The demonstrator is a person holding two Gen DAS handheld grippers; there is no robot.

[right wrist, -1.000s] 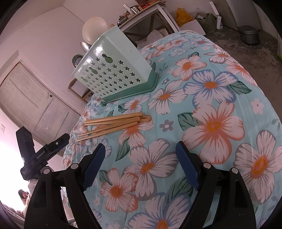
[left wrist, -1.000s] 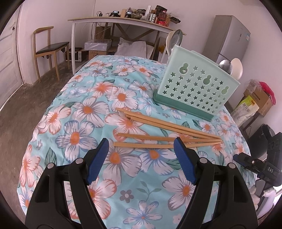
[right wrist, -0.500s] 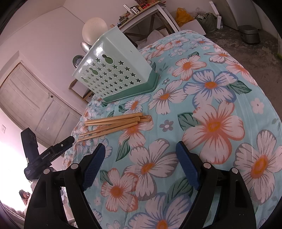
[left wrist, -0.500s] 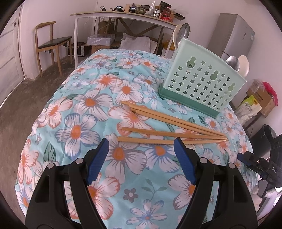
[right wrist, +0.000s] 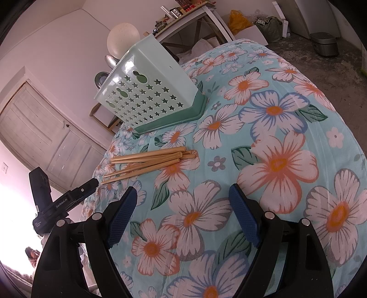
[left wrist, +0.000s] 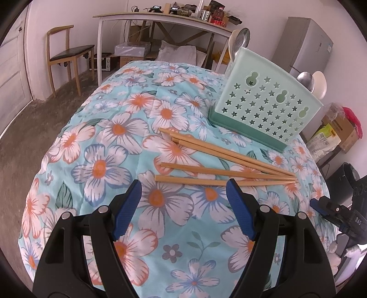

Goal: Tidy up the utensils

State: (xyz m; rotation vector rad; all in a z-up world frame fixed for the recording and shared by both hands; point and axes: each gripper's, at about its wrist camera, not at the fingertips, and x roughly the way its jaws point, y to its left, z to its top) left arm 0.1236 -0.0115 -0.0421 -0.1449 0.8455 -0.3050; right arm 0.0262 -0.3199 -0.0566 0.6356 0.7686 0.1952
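Note:
Several wooden chopsticks [left wrist: 220, 165] lie flat on the flowered tablecloth [left wrist: 110, 142], in front of a mint-green utensil holder [left wrist: 263, 107] with star-shaped holes. Spoons and ladles [left wrist: 308, 80] stick up out of the holder. My left gripper [left wrist: 184, 190] is open and empty, just short of the nearest chopstick. In the right wrist view the chopsticks [right wrist: 149, 160] lie left of centre and the holder [right wrist: 149, 94] stands behind them. My right gripper [right wrist: 182, 201] is open and empty, above the cloth to the right of the chopsticks.
The table [right wrist: 298, 114] is round and its edge drops off on all sides. A wooden chair [left wrist: 66, 55] and a long desk [left wrist: 160, 18] stand at the back. A fridge [left wrist: 307, 48] and cardboard boxes [left wrist: 339, 128] are at the right. The other gripper [left wrist: 339, 213] shows at the right edge.
My left gripper has moved forward and a little higher, so the chopsticks now lie closer to its fingertips. My right gripper has hardly moved.

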